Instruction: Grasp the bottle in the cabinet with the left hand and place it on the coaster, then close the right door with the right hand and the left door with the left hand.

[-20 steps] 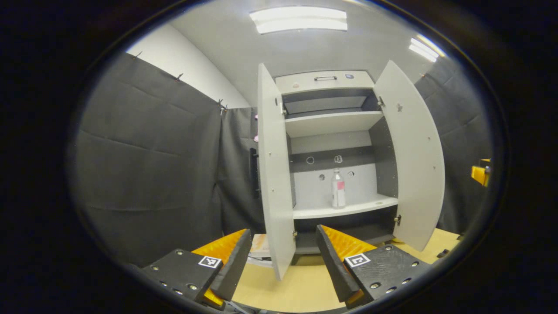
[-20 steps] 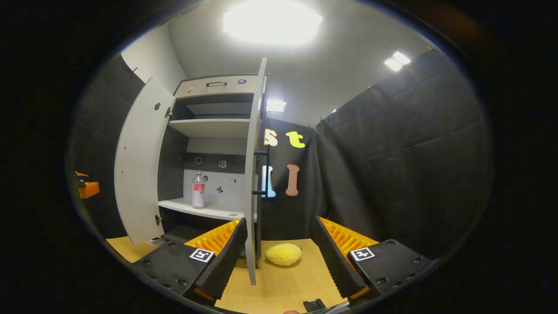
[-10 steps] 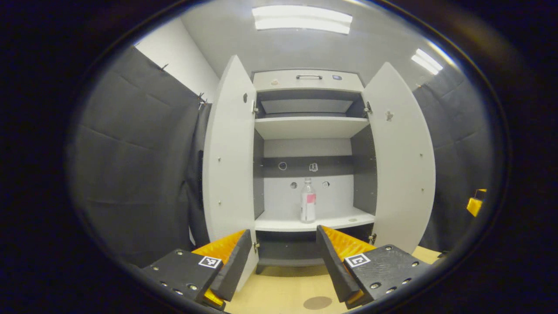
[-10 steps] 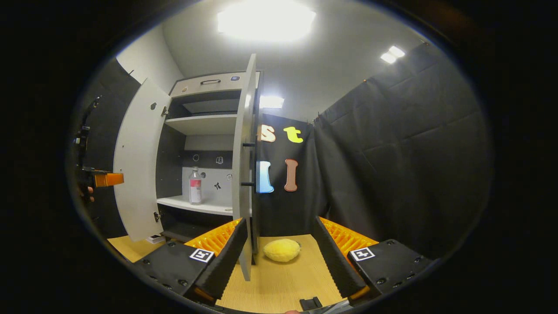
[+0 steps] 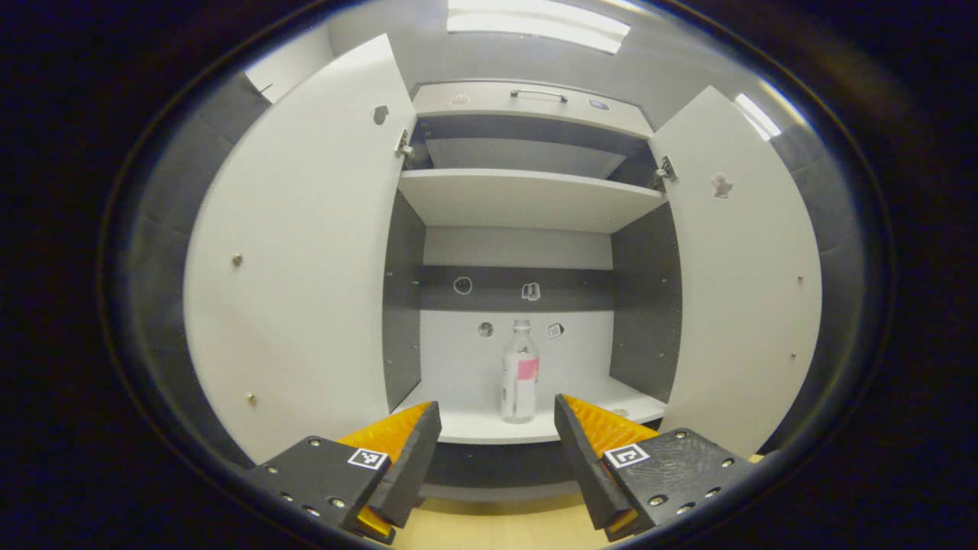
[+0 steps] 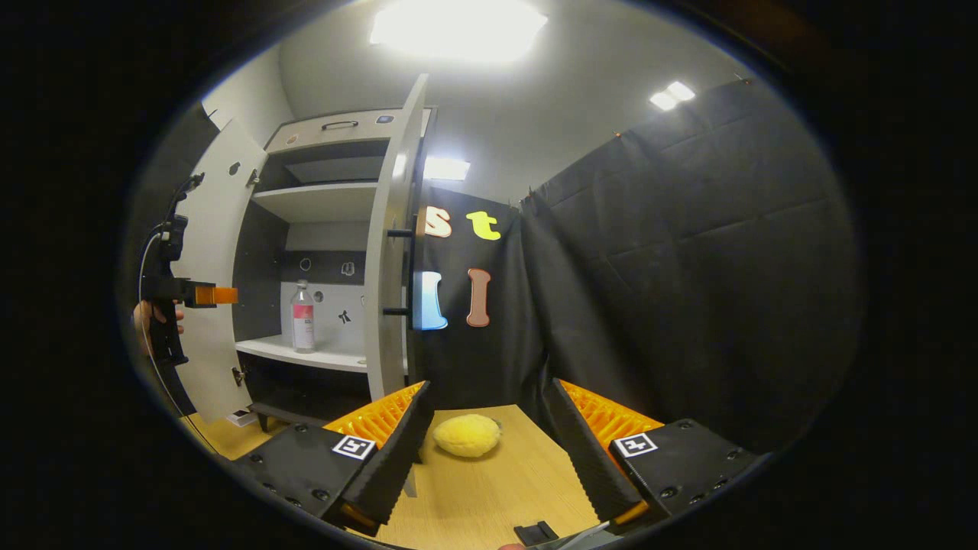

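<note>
A clear bottle with a pink label stands upright on the cabinet's lower shelf, straight ahead in the left gripper view. My left gripper is open in front of the shelf, short of the bottle, with nothing between its fingers. Both cabinet doors stand open: the left door and the right door. In the right gripper view the bottle sits inside the cabinet, and the left gripper is held by a hand at the far left. My right gripper is open over the table.
A yellow sponge-like lump lies on the wooden table near the right door's edge. An upper shelf spans the cabinet. Black cloth walls close in the right side. A small black object lies at the table's near edge.
My left gripper has moved forward toward the cabinet, so the bottle and doors loom larger. The right gripper has drifted right and slightly forward; the left gripper has come further into its view.
</note>
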